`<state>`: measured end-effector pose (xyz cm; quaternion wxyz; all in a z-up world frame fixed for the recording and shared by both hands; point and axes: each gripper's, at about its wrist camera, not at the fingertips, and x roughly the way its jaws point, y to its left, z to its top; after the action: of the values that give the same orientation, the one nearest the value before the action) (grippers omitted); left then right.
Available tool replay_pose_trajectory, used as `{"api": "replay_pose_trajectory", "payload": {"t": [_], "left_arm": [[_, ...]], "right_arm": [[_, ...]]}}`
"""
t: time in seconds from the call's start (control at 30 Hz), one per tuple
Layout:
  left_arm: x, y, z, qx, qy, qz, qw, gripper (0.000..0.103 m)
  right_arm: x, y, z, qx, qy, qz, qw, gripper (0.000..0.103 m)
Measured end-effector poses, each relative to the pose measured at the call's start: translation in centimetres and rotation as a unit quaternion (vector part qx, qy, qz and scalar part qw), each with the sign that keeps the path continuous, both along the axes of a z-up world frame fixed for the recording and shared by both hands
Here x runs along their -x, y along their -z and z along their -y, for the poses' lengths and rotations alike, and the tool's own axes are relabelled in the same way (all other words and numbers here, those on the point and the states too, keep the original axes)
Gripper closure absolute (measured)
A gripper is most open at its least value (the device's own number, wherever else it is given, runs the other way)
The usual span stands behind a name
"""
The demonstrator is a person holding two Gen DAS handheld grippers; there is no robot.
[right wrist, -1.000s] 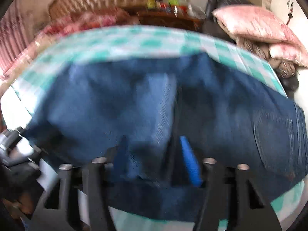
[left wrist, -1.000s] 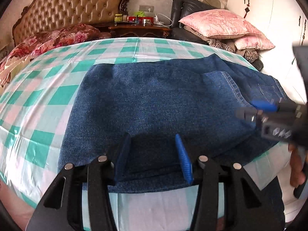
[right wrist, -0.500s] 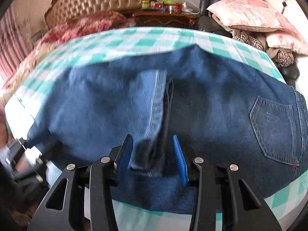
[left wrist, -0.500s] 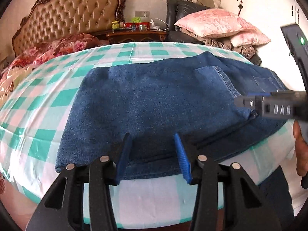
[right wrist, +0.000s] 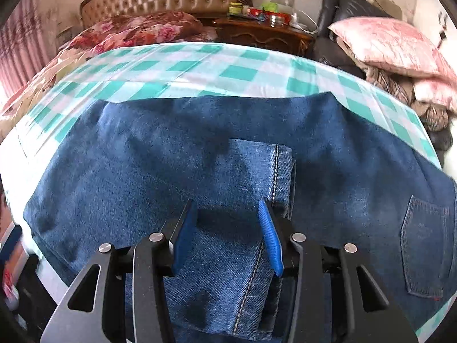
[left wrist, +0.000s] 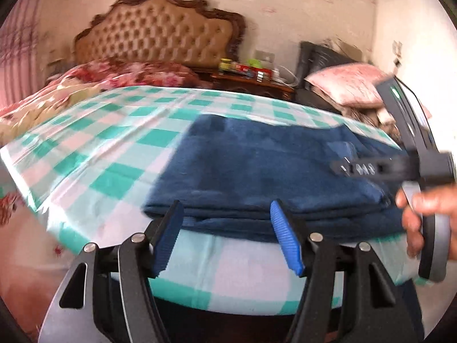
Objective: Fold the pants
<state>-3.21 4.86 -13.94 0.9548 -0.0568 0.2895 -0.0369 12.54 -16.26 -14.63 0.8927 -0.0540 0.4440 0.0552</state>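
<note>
The pants point(right wrist: 200, 148) are blue jeans. They lie spread out on the counter point(right wrist: 200, 65), which has a green and white checked cloth on it. A leg end with its stitched hem point(right wrist: 275, 171) lies folded back on top of the rest, near the middle. A back pocket point(right wrist: 425, 245) shows at the right side.

Jeans like these look thick and a bit heavy. They are soft and bend easily, but they keep a fold well. They are not slippery and they cannot break. I think a good place to take hold is a thick edge, like the hem or the near folded edge, where the layers bunch together and a gripper can pinch them all.

The left gripper point(left wrist: 227, 237) is just in front of the near edge of the pants. Its jaws are opening and nothing is between them. The right gripper point(right wrist: 228, 228) hangs over the folded leg end. Its jaws are opening too. The cloth lies under them, but they do not pinch it.

I count one pair of pants, two grippers, one pocket in view, and one hand point(left wrist: 428, 214) at the right of the left view.
</note>
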Motion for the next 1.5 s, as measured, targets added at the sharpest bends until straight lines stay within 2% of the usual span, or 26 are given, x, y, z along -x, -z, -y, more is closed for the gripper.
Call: {"api": "replay_pose_trajectory", "payload": {"t": [0.1, 0.17, 0.23, 0.27, 0.3, 0.37, 0.5, 0.53, 0.6, 0.67, 0.73, 0.8, 0.83, 0.9, 0.97, 1.07, 1.13, 1.2, 1.3, 1.37, 1.43, 1.5], "left_arm": [[-0.6, -0.9, -2.4, 0.05, -0.017, -0.003, 0.9986, 0.039], [-1.4, -1.3, -3.8, 0.065, -0.03, -0.006, 0.9974, 0.04], [-2.5, -0.5, -6.1, 0.116, -0.031, -0.038, 0.992, 0.041], [-2.8, -0.2, -6.7, 0.131, -0.034, -0.047, 0.9896, 0.047], [-3.1, 0.3, -7.3, 0.147, -0.035, -0.06, 0.9867, 0.051], [-3.5, 1.3, -8.5, 0.18, -0.039, -0.082, 0.9795, 0.054], [-3.5, 1.8, -9.3, 0.2, -0.033, -0.094, 0.9746, 0.058], [-3.5, 1.9, -9.6, 0.217, -0.027, -0.098, 0.9708, 0.058], [-3.5, 2.2, -9.9, 0.237, -0.014, -0.107, 0.9655, 0.065], [-3.3, 2.3, -9.9, 0.244, -0.011, -0.109, 0.9636, 0.066], [-3.3, 2.5, -10.3, 0.256, -0.012, -0.112, 0.96, 0.069], [-3.5, 2.8, -10.6, 0.268, -0.016, -0.119, 0.9558, 0.078], [-3.6, 2.8, -10.8, 0.273, -0.016, -0.121, 0.9543, 0.08], [-3.5, 2.7, -11.0, 0.274, -0.012, -0.12, 0.954, 0.085], [-3.4, 2.4, -10.8, 0.272, -0.008, -0.116, 0.9553, 0.087], [-3.6, 1.8, -10.5, 0.265, -0.008, -0.111, 0.958, 0.089], [-3.5, 1.5, -10.4, 0.263, -0.007, -0.108, 0.9587, 0.09], [-3.3, 1.2, -10.5, 0.27, -0.006, -0.105, 0.9571, 0.09], [-3.3, 0.9, -10.6, 0.279, -0.004, -0.101, 0.9549, 0.091], [-3.4, 0.9, -10.7, 0.292, 0.0, -0.099, 0.9513, 0.091], [-3.5, 1.1, -11.0, 0.303, 0.002, -0.1, 0.9478, 0.09], [-3.7, 2.0, -11.7, 0.333, -0.004, -0.109, 0.9365, 0.085]], "right_arm": [[0.5, 0.2, -0.1, 0.008, -0.013, 0.01, 1.0, 0.06], [0.5, 0.2, -0.1, 0.01, -0.017, 0.008, 1.0, 0.06], [0.2, -0.1, -0.1, 0.008, -0.013, -0.006, 1.0, 0.06], [0.0, -0.4, -0.1, 0.003, -0.006, -0.014, 1.0, 0.06], [-0.2, -0.8, -0.1, -0.003, -0.002, -0.016, 1.0, 0.06], [-0.8, -1.5, -0.7, -0.004, -0.009, -0.004, 1.0, 0.06], [-2.9, -2.0, -1.1, 0.031, 0.005, 0.013, 0.999, 0.06], [-3.5, -1.9, -0.8, 0.032, 0.013, 0.009, 0.999, 0.06], [-4.6, -1.4, 0.1, 0.044, 0.034, 0.0, 0.998, 0.06], [-5.4, -0.6, 1.2, 0.043, 0.051, -0.015, 0.998, 0.059], [-5.5, -0.3, 2.3, 0.019, 0.06, -0.017, 0.998, 0.051], [-5.6, -0.3, 2.8, 0.013, 0.063, -0.022, 0.998, 0.047], [-5.8, -0.5, 2.8, 0.017, 0.067, -0.028, 0.997, 0.047], [-5.7, -1.6, 2.0, 0.051, 0.078, -0.01, 0.996, 0.047], [-5.7, -3.4, 0.0, 0.052, 0.054, 0.01, 0.997, 0.048], [-7.3, -4.6, -4.3, 0.0, -0.002, -0.014, 1.0, 0.048], [-8.6, -4.3, -7.9, -0.014, -0.041, -0.035, 0.998, 0.051], [-9.9, -3.2, -11.1, -0.005, -0.071, -0.05, 0.996, 0.051], [-11.8, -1.3, -13.8, 0.009, -0.08, -0.073, 0.994, 0.051], [-12.6, -0.2, -14.3, 0.028, -0.076, -0.076, 0.994, 0.049], [-12.8, -0.3, -14.0, 0.019, -0.071, -0.081, 0.994, 0.049], [-12.9, -0.2, -13.7, 0.011, -0.071, -0.086, 0.994, 0.047]]}}
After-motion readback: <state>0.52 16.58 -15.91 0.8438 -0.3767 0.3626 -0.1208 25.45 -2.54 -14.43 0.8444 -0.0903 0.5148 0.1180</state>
